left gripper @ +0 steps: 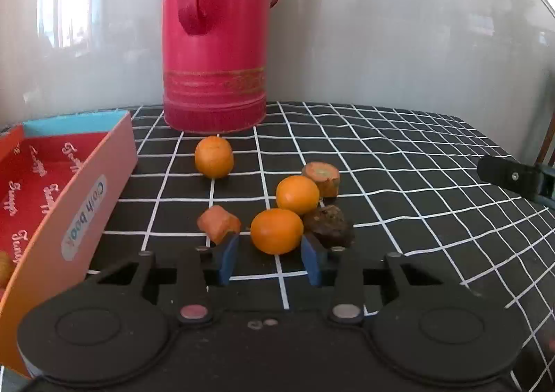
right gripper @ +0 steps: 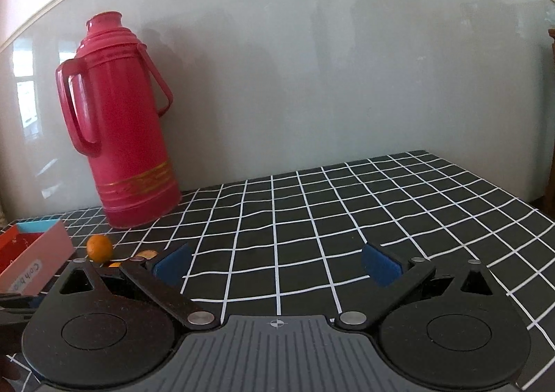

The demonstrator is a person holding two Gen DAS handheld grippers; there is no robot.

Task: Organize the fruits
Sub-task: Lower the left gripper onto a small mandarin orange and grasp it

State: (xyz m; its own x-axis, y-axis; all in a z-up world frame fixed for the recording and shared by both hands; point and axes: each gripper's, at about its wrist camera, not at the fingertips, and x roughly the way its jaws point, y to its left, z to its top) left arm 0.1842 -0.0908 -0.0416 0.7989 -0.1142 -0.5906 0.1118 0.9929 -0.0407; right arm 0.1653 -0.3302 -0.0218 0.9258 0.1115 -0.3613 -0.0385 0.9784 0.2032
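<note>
My left tool (left gripper: 270, 258) is low over the surface (left gripper: 399, 184), and its two blue pads (left gripper: 229, 262) sit apart — one on each side of the nearest orange (left gripper: 276, 231). I cannot tell if the pads touch it; the orange looks just past their tips. A carrot piece (left gripper: 218, 223) lies just beside the left pad, and a dark brown lump (left gripper: 329, 226) lies by the right pad, touching that orange.

A bit farther, a second orange (left gripper: 297, 194) sits right behind the first, with a round carrot slice (left gripper: 322, 177) just behind it. A third orange (left gripper: 214, 157) sits alone, farther back, near the foot of a tall red flask (left gripper: 215, 45).

On my left is an open box (left gripper: 86, 205) with a red inside and a sticker on its pink wall. Something orange peeks out low inside it, but I cannot tell what it is.

My right tool (right gripper: 276, 265) is spread wide and holds nothing — only the black cloth with white squares lies between its pads. From there I see the flask, the box and one orange, all off to the left.
</note>
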